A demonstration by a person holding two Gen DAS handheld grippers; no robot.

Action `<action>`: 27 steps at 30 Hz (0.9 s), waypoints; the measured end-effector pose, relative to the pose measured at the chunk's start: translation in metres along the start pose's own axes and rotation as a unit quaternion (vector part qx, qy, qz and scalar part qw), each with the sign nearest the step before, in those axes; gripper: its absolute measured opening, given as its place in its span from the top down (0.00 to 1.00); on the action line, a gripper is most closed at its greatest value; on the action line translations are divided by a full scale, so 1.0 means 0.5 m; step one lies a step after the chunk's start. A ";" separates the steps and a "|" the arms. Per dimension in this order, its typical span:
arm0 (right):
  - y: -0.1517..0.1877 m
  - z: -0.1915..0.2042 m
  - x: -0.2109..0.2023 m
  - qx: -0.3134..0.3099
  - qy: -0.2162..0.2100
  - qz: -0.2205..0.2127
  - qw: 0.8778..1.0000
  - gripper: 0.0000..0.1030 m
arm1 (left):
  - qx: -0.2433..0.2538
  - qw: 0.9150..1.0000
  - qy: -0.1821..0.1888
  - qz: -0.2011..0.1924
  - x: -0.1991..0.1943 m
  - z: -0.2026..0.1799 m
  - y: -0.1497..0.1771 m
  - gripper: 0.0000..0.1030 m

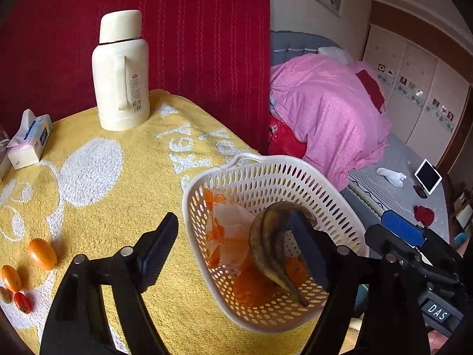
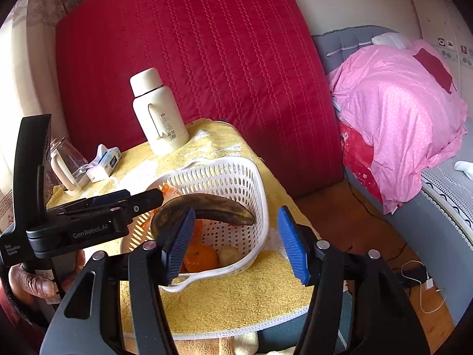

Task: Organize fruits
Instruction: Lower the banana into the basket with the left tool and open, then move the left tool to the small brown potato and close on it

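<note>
Left gripper (image 1: 236, 254) jaws spread wide over white basket (image 1: 266, 171), nothing gripped. Blackened banana (image 1: 270, 245) between jaws, touching right finger, leaning inside basket on oranges (image 2: 201, 256). Right gripper (image 2: 236, 242) half open, empty, near basket's front rim. Small orange and red fruits (image 1: 41, 253) on yellow towel (image 1: 118, 207), well left of basket. Thermos (image 1: 121, 71) behind.

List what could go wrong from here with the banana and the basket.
1. The banana is soft and dark, leaning over the oranges in the basket; it may slide or bruise as it settles.
2. The open left gripper straddles the basket's near rim with one finger inside, so pulling back carelessly could drag the basket.
3. The basket sits near the table's right edge; a nudge might tip it off.
</note>
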State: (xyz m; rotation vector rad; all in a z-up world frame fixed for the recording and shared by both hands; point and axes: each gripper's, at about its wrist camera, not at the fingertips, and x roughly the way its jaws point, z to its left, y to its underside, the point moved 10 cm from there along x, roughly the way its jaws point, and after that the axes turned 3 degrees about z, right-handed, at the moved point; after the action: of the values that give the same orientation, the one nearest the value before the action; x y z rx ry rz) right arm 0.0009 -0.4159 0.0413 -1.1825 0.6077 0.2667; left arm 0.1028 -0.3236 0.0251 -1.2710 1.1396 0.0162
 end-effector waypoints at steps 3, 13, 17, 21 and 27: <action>0.000 0.006 -0.004 -0.002 -0.002 -0.003 1.000 0.39 | 0.002 1.000 -0.013 -0.010 -0.015 0.010 -0.002 0.13; 0.001 0.047 -0.019 -0.013 -0.022 -0.009 1.000 0.39 | -0.005 0.998 -0.055 -0.030 -0.068 0.058 0.009 0.05; 0.006 0.076 -0.020 -0.019 -0.032 -0.007 0.999 0.39 | -0.015 0.996 -0.075 -0.040 -0.096 0.092 0.017 0.05; 0.012 0.115 -0.022 -0.025 -0.046 -0.005 0.999 0.39 | -0.029 0.995 -0.088 -0.048 -0.126 0.130 0.027 0.05; 0.019 0.177 -0.021 -0.038 -0.066 -0.002 0.997 0.39 | -0.060 0.990 -0.120 -0.052 -0.168 0.207 0.053 0.05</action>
State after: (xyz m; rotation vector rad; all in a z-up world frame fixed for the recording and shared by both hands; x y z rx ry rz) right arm 0.0143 -0.3296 0.0616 -1.2281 0.4842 0.3637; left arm 0.1137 -0.1898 0.0479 -1.3921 0.8752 0.1588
